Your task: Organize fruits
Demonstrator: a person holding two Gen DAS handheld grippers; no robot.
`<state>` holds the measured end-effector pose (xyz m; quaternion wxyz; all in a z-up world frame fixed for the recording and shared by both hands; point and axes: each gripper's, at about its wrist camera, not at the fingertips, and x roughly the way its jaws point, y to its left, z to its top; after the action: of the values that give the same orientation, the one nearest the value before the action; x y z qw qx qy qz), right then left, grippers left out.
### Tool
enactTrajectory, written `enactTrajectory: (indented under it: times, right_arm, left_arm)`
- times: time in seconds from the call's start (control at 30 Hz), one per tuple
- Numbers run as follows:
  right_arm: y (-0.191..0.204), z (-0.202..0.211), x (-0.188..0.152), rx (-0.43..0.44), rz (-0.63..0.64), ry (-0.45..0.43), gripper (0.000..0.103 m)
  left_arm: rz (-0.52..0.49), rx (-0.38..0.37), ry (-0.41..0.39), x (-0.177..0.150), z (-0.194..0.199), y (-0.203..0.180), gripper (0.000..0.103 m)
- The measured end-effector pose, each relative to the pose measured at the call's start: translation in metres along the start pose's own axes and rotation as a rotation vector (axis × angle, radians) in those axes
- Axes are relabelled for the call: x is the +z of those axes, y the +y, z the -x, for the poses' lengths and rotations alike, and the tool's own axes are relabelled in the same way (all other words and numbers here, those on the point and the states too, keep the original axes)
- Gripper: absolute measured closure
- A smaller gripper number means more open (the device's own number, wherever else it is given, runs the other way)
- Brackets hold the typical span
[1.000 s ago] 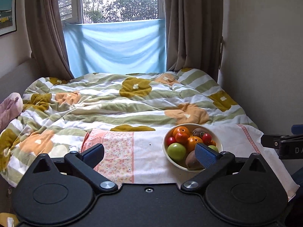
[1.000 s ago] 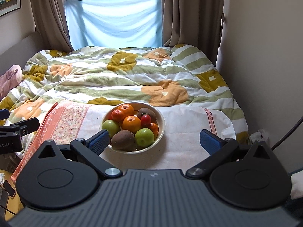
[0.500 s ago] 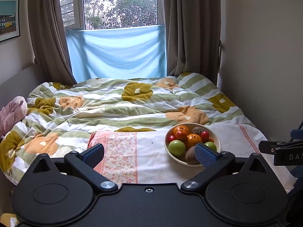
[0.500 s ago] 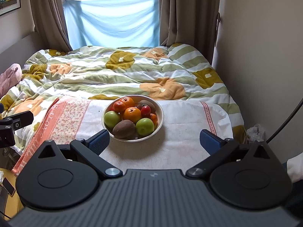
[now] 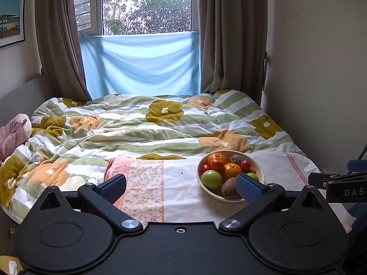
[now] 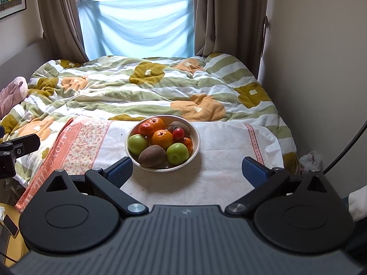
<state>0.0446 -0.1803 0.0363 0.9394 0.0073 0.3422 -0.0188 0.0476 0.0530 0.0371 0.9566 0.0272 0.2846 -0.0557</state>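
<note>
Glossy smooth bowl (image 6: 196, 137), matt cloth towel (image 6: 229, 167), soft rumpled quilt (image 6: 137, 87).

The white cloth (image 6: 220, 160) on the near end of the bed lies flat and bare on both sides of the fruit bowl (image 6: 196, 135), so there is open room to come in left of it, over the pink flowered band (image 6: 84, 142), or right of it toward the red-trimmed edge. The bowl sits heaped, the fruit rising above its rim, so only a pass from above meets nothing. Behind it the rumpled quilt (image 6: 146, 91) rises in soft folds, no hard barrier. The wall (image 6: 321, 68) closes the right side tight against the bed. Both grippers, the left gripper (image 5: 181, 184) and the right gripper (image 6: 187, 168), hang spread wide with nothing between their fingers.
</note>
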Motion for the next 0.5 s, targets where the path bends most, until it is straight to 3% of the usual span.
enactTrajectory:
  times: [0.5]
  right_arm:
    - [-0.0015,0.0006,0.0025,0.000,-0.004,0.006,0.000]
  left_arm:
    - [-0.007,0.013,0.014,0.0018,0.0012,-0.0077,0.000]
